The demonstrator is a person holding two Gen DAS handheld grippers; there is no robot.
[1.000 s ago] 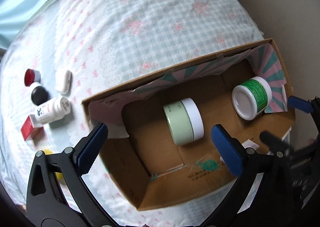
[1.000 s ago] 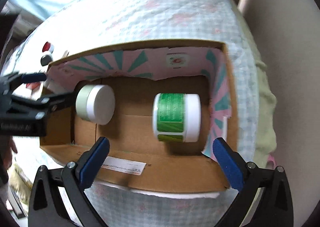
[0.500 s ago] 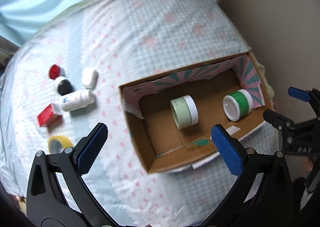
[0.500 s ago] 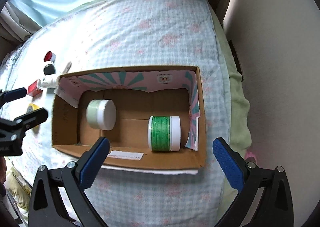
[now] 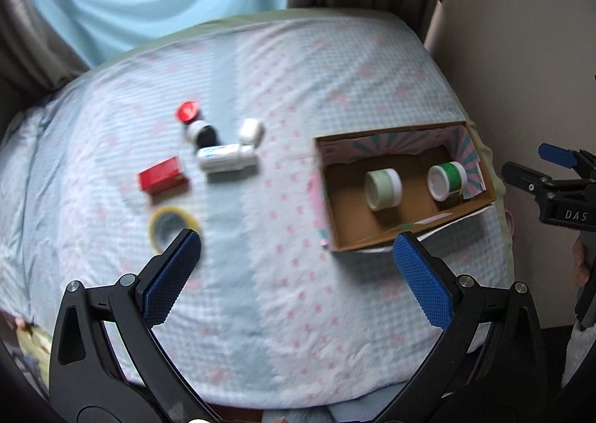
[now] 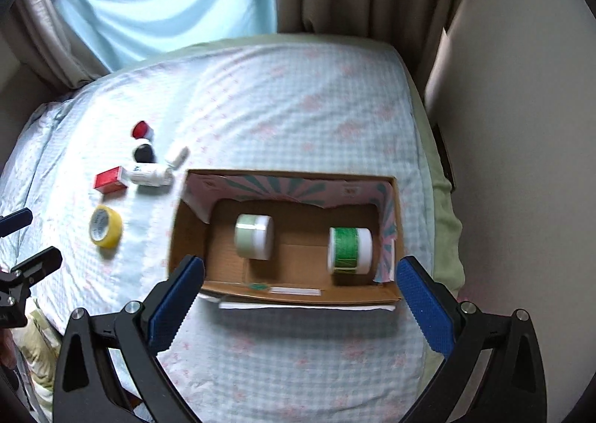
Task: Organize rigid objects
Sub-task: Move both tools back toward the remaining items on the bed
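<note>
Both of my grippers have pulled back and up from the cardboard box [image 6: 283, 294] since a second ago, when their blue tips hung right over its rim; now the whole bed [image 6: 298, 117] with its pale checked cover shows beneath them. My left gripper [image 5: 298, 274] hangs over bare cover between the loose items and the box, fingers spread wide and holding nothing. My right gripper [image 6: 300, 296] hovers above the near wall of the box, its fingers just as wide apart and empty. Inside the box, two jars lie on their sides, well apart from each other: the pale green jar [image 6: 254, 236] toward the left end and the green-labelled jar [image 6: 349, 250] near the right end, close to the pink and teal paper lining [image 6: 387, 229]. The rest sits out on the cover to the left of the box. The yellow tape roll [image 5: 169, 228] lies nearest my left gripper, just beyond its left fingertip. Past it is the red box [image 5: 162, 175], then the white bottle [image 5: 226, 158] on its side. Behind the bottle stand the black-capped jar [image 5: 203, 134] and the red-capped jar [image 5: 188, 112], close together, with a small white case [image 5: 251, 130] just right of them. The left wrist view is somewhat blurred, so labels are unreadable.
</note>
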